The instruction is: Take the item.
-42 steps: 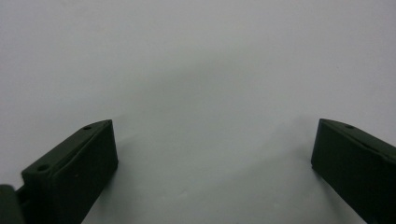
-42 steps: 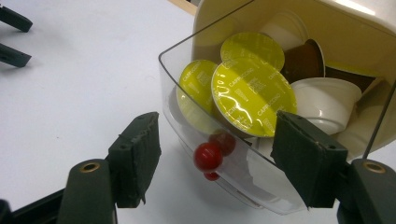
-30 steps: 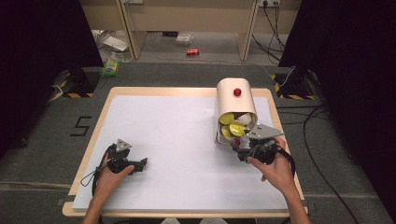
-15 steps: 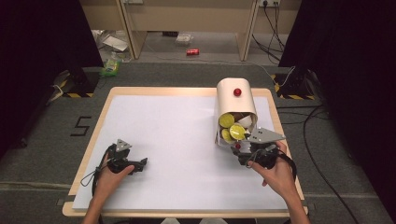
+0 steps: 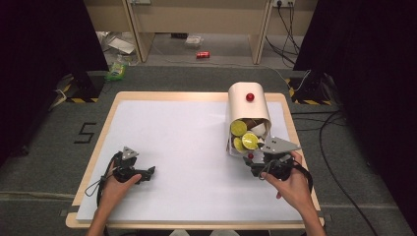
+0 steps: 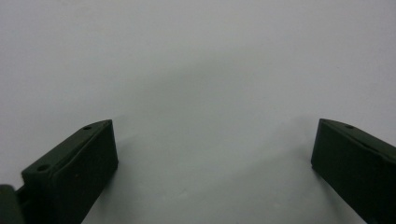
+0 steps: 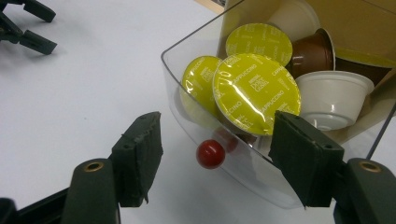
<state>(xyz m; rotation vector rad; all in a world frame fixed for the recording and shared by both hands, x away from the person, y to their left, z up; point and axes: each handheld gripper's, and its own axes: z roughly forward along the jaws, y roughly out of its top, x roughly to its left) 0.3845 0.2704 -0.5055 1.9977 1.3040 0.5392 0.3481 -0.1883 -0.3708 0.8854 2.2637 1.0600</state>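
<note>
Dispenser (image 5: 248, 110): right rear of worktop (image 5: 162, 147), near its right edge; long axis runs front to back, clear drawer (image 7: 196, 116) facing the person | right hand-held gripper (image 7: 212, 156): released, jaws just closing, flanking red knob (image 7: 210, 153) | left hand-held gripper (image 6: 212, 158): released, front left, bare worktop around.

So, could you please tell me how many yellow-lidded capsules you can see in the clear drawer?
3: the front capsule, one behind it on the left, one farther back. More may be hidden beneath.
</note>
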